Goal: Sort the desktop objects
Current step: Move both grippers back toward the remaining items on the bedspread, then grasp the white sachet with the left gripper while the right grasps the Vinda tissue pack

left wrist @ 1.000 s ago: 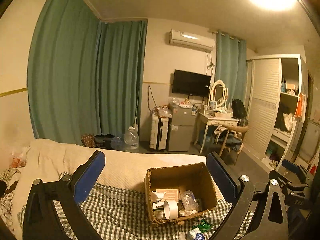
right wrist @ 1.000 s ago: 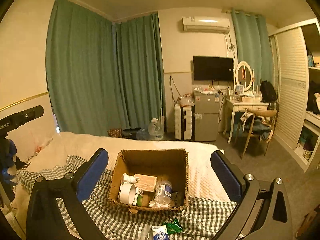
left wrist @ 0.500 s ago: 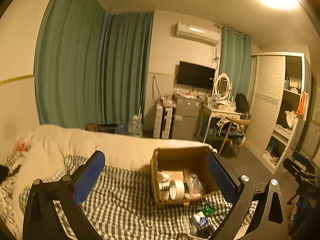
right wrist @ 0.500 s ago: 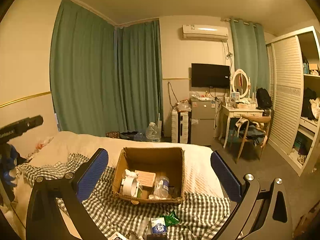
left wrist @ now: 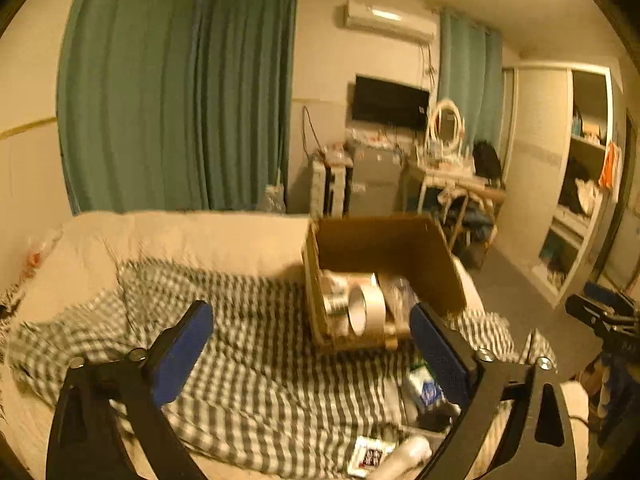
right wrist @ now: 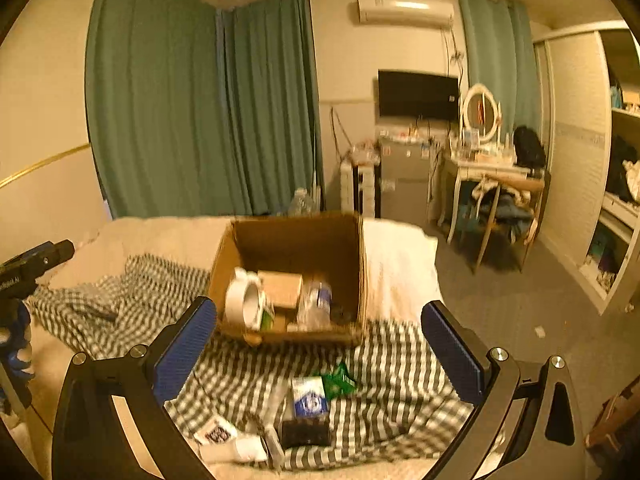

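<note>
Left wrist view: left gripper in the lower half of the frame, blue-padded fingers spread wide after just closing slightly, nothing between them but checked blanket on the bed. Right of centre, open cardboard box standing on the blanket, with a tape roll upright inside and other contents too blurred to name. Lower right, just beside the right finger, a small blue-and-white packet lying on the blanket; below it, near the bottom edge, a printed card and a white tube. Right wrist view: right gripper low in the frame, fingers likewise spread apart and empty. At centre, the same box between and beyond the fingertips, holding the tape roll on the left, a tan carton in the middle, a clear bottle on the right. Lower centre, loose on the blanket: card and tube lower left, then a dark block, the blue-and-white packet just above it, a green wrapper touching the packet's right side.
</note>
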